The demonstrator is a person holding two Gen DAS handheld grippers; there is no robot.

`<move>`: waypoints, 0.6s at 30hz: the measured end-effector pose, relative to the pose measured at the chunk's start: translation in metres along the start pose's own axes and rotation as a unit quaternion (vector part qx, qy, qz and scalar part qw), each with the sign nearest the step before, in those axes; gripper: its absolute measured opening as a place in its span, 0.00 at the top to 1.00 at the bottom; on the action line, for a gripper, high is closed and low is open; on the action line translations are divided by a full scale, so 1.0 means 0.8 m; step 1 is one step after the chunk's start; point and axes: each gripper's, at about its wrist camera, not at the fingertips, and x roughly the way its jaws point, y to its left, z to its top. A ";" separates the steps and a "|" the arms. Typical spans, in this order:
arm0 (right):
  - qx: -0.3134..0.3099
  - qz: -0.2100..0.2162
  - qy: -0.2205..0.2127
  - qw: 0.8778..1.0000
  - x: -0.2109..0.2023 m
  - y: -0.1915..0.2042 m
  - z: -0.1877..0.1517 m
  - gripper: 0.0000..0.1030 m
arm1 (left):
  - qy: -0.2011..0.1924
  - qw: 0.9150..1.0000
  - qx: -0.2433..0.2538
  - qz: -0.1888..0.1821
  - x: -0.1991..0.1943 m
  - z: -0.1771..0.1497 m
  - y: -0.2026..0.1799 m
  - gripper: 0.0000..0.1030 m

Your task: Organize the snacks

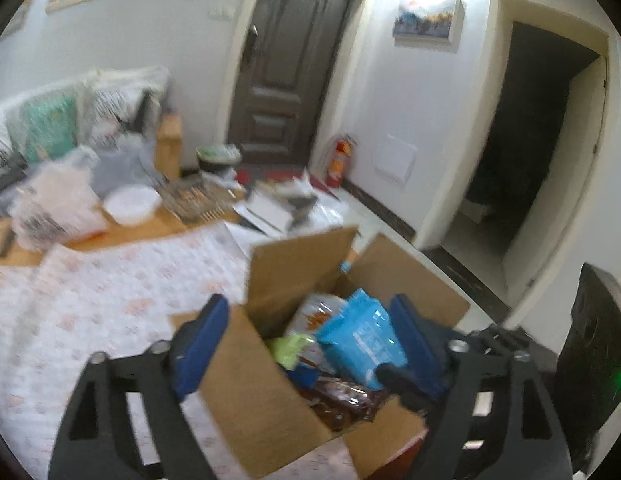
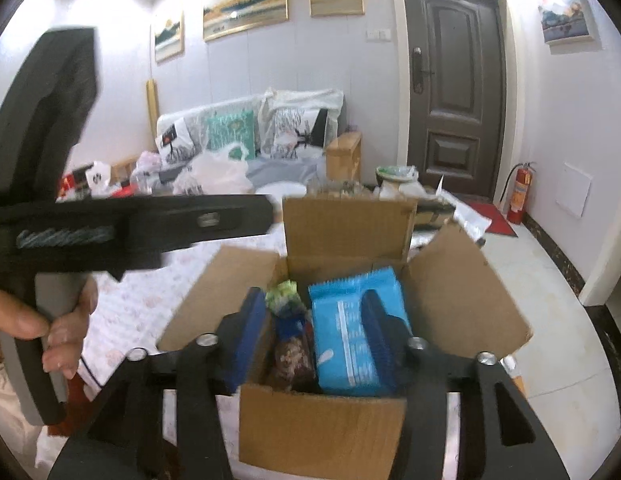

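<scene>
The cardboard box [image 2: 322,432] stands on the patterned tabletop [image 1: 110,300] with flaps spread, so the blue snack packet [image 2: 350,336] and other packets sit upright inside. The left gripper [image 1: 306,340] gapes wide above it, empty; the right gripper [image 2: 314,332] hangs half-open, gripping nothing.

Worktop [image 1: 90,312] in front of me has a white cloth with a faint pink print over it. Open cardboard box [image 2: 322,432] sits directly on the cloth at the near right corner, flaps up. Far end of the worktop is bare wood [image 1: 122,236]: a white bowl [image 1: 131,204], a clear plastic bag [image 1: 54,208] just beside it, and a wire rack [image 1: 194,200] on the bowl's other side. Papers [image 1: 270,208] lie past the rack, too blurred to tell more.
</scene>
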 end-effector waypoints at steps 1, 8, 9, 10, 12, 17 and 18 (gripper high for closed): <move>0.000 0.003 -0.009 1.000 -0.005 0.001 0.003 0.49 | -0.017 1.000 0.007 0.017 -0.014 0.000 0.000 0.15; -0.017 0.030 -0.107 0.994 -0.050 0.017 0.021 0.03 | -0.095 0.987 0.019 0.132 -0.087 -0.016 0.017 0.01; -0.022 0.034 -0.122 0.992 -0.057 0.022 0.020 0.00 | -0.097 0.984 0.014 0.147 -0.094 -0.021 0.023 0.01; -0.024 0.038 -0.130 0.991 -0.061 0.025 0.020 0.00 | -0.095 0.984 0.013 0.151 -0.098 -0.024 0.027 0.01; -0.026 0.048 -0.134 0.990 -0.062 0.031 0.021 0.00 | -0.086 0.985 0.007 0.152 -0.102 -0.034 0.039 0.01; -0.021 0.050 -0.124 0.991 -0.057 0.044 0.013 0.00 | -0.073 0.985 0.000 0.156 -0.098 -0.055 0.059 0.01; -0.020 0.049 -0.122 0.991 -0.056 0.046 0.011 0.00 | -0.071 0.986 -0.002 0.154 -0.097 -0.058 0.060 0.01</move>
